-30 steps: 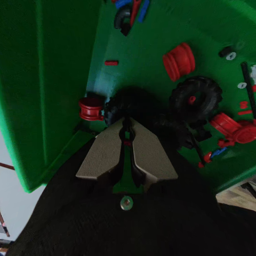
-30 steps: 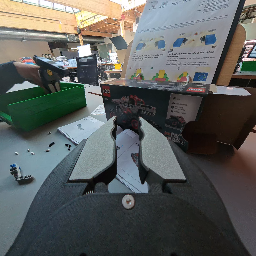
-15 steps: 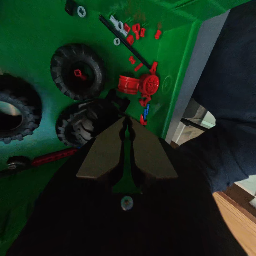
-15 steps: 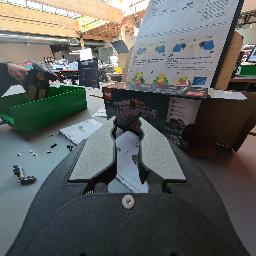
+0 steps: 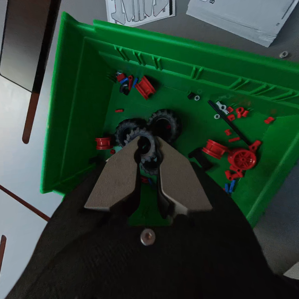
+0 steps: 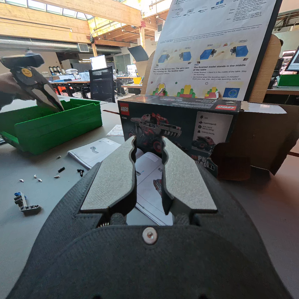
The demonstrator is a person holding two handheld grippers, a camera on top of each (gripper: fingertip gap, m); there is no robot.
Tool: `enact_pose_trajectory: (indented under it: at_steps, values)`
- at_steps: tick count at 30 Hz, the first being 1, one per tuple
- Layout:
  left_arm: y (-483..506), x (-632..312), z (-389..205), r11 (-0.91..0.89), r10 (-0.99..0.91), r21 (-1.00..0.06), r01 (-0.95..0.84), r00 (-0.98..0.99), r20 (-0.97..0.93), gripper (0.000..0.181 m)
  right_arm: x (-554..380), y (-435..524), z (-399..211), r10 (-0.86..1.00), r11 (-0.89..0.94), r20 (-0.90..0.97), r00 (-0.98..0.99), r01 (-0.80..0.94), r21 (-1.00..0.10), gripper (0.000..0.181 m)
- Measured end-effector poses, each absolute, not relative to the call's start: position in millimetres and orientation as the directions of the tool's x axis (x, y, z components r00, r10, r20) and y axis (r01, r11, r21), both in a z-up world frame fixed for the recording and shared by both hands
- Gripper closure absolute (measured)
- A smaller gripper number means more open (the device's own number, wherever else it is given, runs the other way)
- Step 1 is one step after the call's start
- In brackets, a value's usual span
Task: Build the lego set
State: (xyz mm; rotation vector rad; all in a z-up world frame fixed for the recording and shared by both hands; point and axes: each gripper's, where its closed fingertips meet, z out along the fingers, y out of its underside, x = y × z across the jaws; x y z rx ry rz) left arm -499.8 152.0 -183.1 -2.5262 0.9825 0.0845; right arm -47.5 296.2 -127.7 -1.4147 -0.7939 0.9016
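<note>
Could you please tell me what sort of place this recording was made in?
Probably a shared open-plan workshop or lab: exposed wooden roof beams, rows of work tables behind, and an instruction board propped on this table.

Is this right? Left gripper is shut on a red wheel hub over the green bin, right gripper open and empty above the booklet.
Not quite. The left gripper is shut on a black tyre, not a red wheel hub, as the left wrist view shows. The rest holds: it is over the green bin, and the right gripper is open and empty above the booklet.
</note>
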Motion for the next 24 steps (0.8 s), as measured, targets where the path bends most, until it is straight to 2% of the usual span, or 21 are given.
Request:
enact_pose_trajectory:
  at_steps: [3,5,8,12,16,20,24]
  values:
    - [147.0,-492.6,-198.4,-0.659,-0.669,-0.349,-0.666,0.732,-0.134,0.157,-48.2,298.6,-131.6,0.881,-0.054,-0.064,0.469,-0.035,-0.998,0.156]
    - [154.6,-488.0,-200.9,-0.639,-0.678,-0.406,-0.653,0.728,-0.103,0.154,-48.1,300.6,-135.0,0.877,-0.060,-0.065,0.476,-0.024,-0.998,0.156]
    - [165.0,-497.7,-200.0,-0.685,-0.629,-0.438,-0.582,0.776,-0.046,0.148,-46.8,304.1,-138.3,0.871,-0.064,-0.063,0.488,-0.014,-0.998,0.156]
    - [155.2,-481.3,-190.9,-0.727,-0.631,-0.478,-0.492,0.753,0.184,0.144,-46.7,309.2,-142.5,0.867,-0.067,-0.059,0.495,-0.002,-0.998,0.155]
    - [167.4,-486.0,-186.3,-0.712,-0.611,-0.530,-0.460,0.778,0.146,0.150,-47.8,310.7,-146.3,0.867,-0.065,-0.050,0.496,0.012,-0.998,0.153]
    - [169.4,-488.8,-180.6,-0.724,-0.589,-0.541,-0.429,0.792,0.160,0.141,-50.0,308.0,-145.2,0.873,-0.066,-0.054,0.485,0.007,-0.998,0.150]
    - [168.1,-494.3,-173.7,-0.710,-0.587,-0.545,-0.446,0.802,0.109,0.142,-50.5,306.8,-148.4,0.878,-0.055,-0.032,0.478,0.033,-0.998,0.148]
